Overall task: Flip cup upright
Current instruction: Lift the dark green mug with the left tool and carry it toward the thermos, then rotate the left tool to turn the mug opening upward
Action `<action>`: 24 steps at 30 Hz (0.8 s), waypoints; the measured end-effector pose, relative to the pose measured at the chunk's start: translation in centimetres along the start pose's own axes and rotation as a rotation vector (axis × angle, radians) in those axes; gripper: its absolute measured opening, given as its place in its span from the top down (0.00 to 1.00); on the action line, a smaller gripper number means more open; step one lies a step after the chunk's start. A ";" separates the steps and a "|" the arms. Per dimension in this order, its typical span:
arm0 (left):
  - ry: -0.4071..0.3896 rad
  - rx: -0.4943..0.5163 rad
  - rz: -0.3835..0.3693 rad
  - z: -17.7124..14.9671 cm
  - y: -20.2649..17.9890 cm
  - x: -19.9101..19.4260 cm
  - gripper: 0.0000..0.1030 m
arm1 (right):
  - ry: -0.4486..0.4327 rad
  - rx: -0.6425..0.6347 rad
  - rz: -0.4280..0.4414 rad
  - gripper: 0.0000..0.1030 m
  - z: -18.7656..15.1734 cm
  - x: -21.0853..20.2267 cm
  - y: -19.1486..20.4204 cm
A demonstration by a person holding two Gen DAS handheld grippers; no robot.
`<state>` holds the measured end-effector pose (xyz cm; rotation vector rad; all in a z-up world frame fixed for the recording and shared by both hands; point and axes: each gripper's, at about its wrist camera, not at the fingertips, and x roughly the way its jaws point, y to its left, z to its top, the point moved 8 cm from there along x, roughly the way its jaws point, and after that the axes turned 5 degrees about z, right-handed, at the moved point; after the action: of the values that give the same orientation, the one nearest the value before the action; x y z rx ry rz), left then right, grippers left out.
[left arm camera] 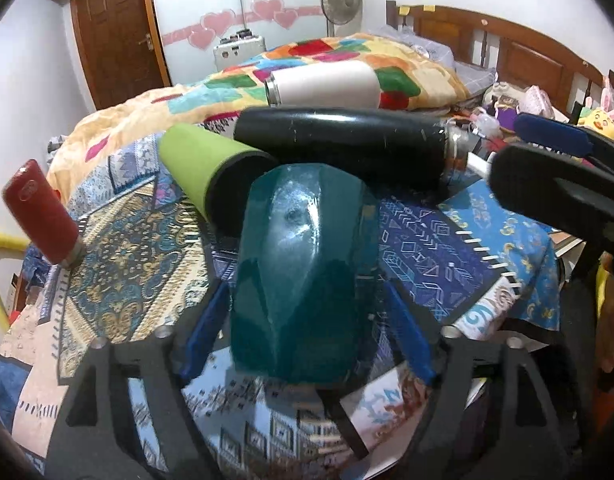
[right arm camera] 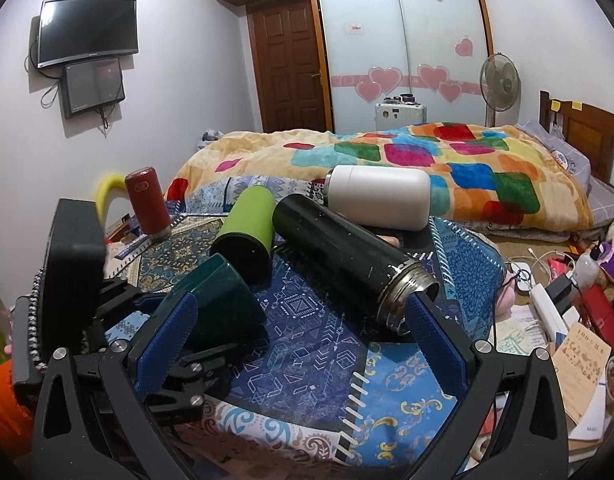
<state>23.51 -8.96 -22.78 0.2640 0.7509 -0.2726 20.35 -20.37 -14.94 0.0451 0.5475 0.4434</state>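
Left wrist view: left gripper (left arm camera: pixel 307 312) clamped on teal cup (left arm camera: pixel 303 272), blue pads flanking its sides, probably for turning it; faceted, glossy, base facing camera.

Right wrist view: right gripper (right arm camera: pixel 303 344) spread wide, holding nothing, near black flask (right arm camera: pixel 347 260); teal cup (right arm camera: pixel 223 300) tilted above patterned cloth (right arm camera: pixel 307 344).

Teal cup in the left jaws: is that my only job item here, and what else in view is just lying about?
Job:
- teal cup, tilted, between the left gripper jaws
- left gripper

Lying about:
- black flask, on its side, cap off
- green tumbler, on its side
- white bottle, on its side
- red bottle, mouth down
- right gripper, jaws open, holding nothing
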 end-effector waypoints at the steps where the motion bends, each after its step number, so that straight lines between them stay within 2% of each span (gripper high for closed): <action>1: -0.017 -0.002 0.008 0.0 0.2 -0.7 0.16 | -0.002 -0.003 -0.002 0.00 0.1 -0.1 0.1; 9: -0.098 -0.085 0.119 0.0 4.9 -4.5 0.07 | 0.002 0.004 -0.014 0.00 -0.3 0.1 -0.4; 14: -0.084 -0.140 0.180 -0.7 8.2 -4.0 0.06 | 0.062 0.017 -0.024 0.00 -1.7 2.1 -0.8; 18: -0.035 -0.192 0.180 -2.0 9.7 -1.8 0.06 | 0.107 0.021 -0.019 0.00 -2.6 3.7 -0.9; 24: -0.015 -0.173 0.157 -2.8 9.3 -0.6 0.06 | 0.142 0.017 -0.025 0.00 -3.1 5.2 -0.9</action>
<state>24.42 0.72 -23.09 0.1560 0.7301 -0.0607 23.09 -19.27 -20.33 0.0227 0.6909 0.4193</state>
